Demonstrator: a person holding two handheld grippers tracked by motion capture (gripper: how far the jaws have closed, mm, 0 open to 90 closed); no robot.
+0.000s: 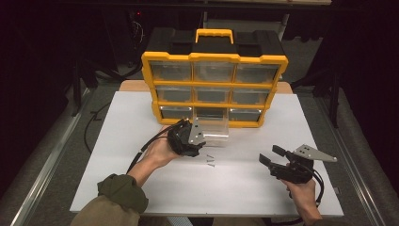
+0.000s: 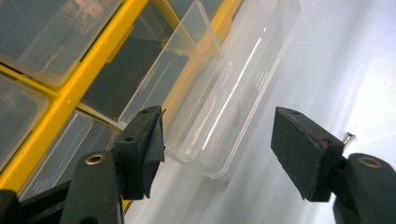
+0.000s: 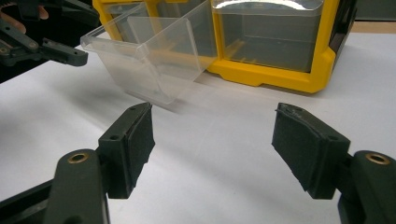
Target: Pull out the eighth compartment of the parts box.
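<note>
Nine drawers in one organizer [image 1: 214, 57], one drawer [image 2: 224, 112] pulled out; both grippers [image 2: 217, 144] [image 3: 212, 149] released.

The yellow drawer cabinet [image 1: 214, 89] blocks the table's [image 1: 117, 155] far edge at its middle. A clear drawer [image 1: 217, 133] juts from its bottom row onto the table, hemming in the left gripper [image 1: 188, 137]. Open white surface lies toward the near edge and both side edges; the right gripper [image 1: 272, 159] hovers over bare table near the right edge.

A lab or workshop is showing here: a yellow parts organizer [image 1: 214, 89] sitting on a white worktop [image 1: 117, 155], cables [image 1: 91, 125] trailing across the grey floor [image 1: 56, 160].
</note>
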